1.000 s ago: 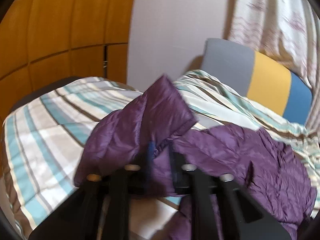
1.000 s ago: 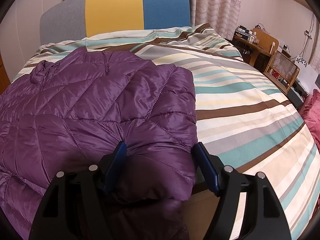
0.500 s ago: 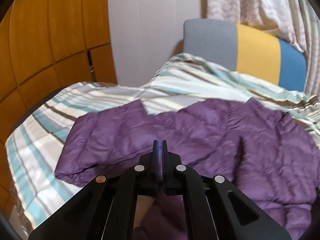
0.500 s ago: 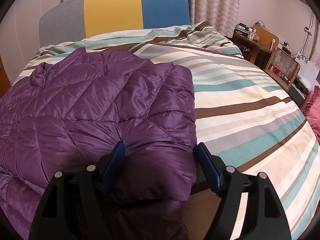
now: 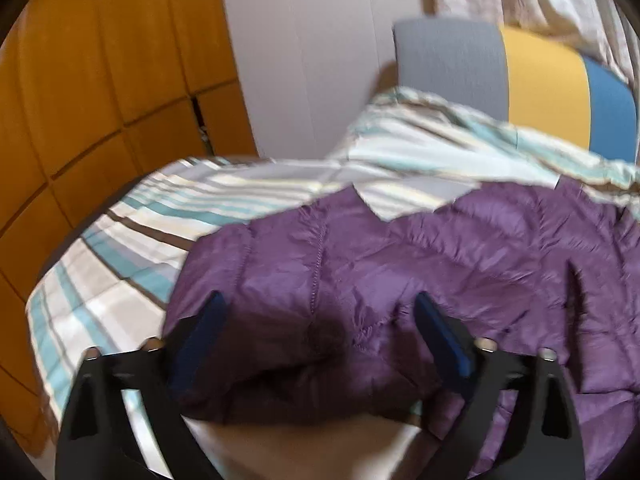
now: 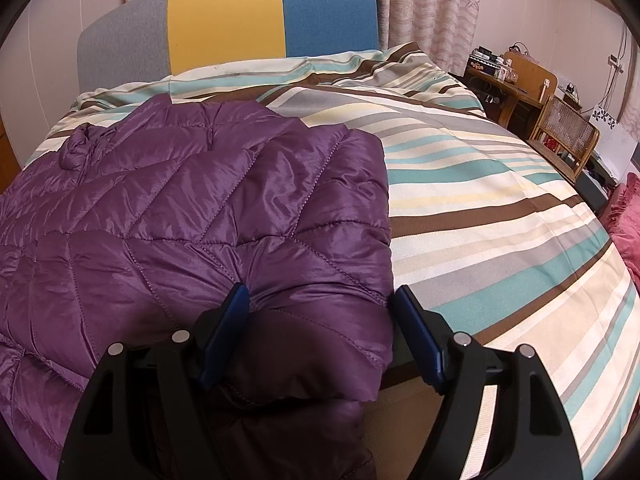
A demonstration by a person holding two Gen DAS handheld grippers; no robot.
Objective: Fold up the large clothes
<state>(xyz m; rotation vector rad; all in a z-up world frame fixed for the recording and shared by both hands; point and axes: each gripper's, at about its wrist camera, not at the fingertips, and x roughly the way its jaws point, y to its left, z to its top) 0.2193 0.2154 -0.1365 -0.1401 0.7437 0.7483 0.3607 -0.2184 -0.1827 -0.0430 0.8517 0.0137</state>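
A purple quilted jacket (image 6: pixel 192 216) lies spread on the striped bed cover (image 6: pixel 500 208), its right side folded inward. My right gripper (image 6: pixel 321 289) stands open over the jacket's near right corner, and the puffy fold bulges between its blue pads (image 6: pixel 416 340). In the left wrist view the jacket (image 5: pixel 400 264) fills the lower middle. The jaws of my left gripper (image 5: pixel 319 297) are opening wide just above the jacket's near left edge. Fabric lies between its fingers and is not pinched.
A grey, yellow and blue headboard (image 6: pixel 228 36) closes off the far end of the bed. Orange wooden wardrobe panels (image 5: pixel 100 80) stand to the left. A wooden desk (image 6: pixel 516 80), a cane chair (image 6: pixel 568 136) and a red cushion (image 6: pixel 626 216) sit on the right.
My left gripper held a purple flap up, laid it flat across the jacket, then dropped lower and spread its jaws wide. The right gripper and its corner of the jacket stayed put.
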